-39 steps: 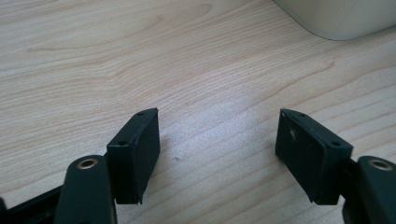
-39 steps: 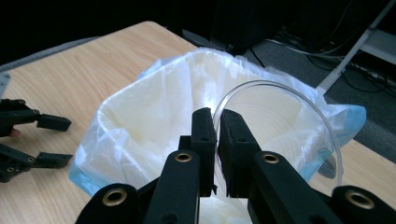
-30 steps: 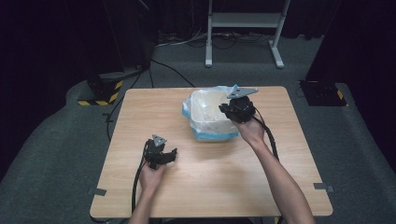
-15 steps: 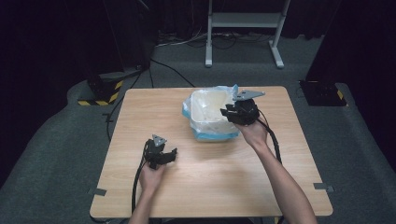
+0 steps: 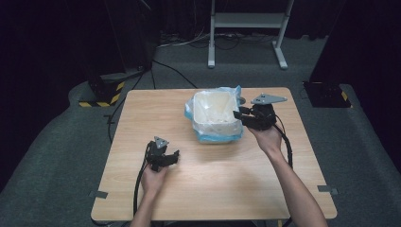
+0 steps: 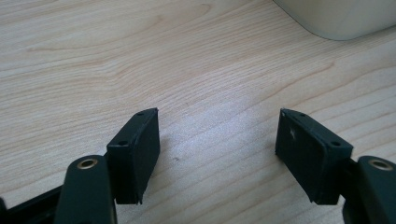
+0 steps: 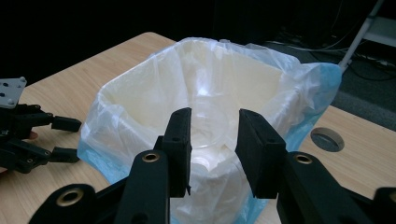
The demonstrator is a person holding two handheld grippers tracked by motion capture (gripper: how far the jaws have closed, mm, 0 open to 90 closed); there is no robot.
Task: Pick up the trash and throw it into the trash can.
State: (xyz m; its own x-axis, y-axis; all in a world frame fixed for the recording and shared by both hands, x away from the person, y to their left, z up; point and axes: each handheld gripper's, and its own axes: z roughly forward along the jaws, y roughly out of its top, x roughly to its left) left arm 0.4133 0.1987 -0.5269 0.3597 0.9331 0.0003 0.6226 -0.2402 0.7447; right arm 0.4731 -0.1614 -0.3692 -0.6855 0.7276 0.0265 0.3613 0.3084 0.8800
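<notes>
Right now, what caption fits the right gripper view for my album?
Right claw, partly open, poised at the rim of a bag-lined white bin on a wooden table.

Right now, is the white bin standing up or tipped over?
Upright. The bin stands on the table, its bag-lined mouth facing up.

Table [image 5: 217, 189] matt pale wood; bin liner [image 7: 140, 98] thin glossy plastic, probably.

left claw [image 6: 217, 154] jaws wide apart; right claw [image 7: 213, 156] half-closed.
</notes>
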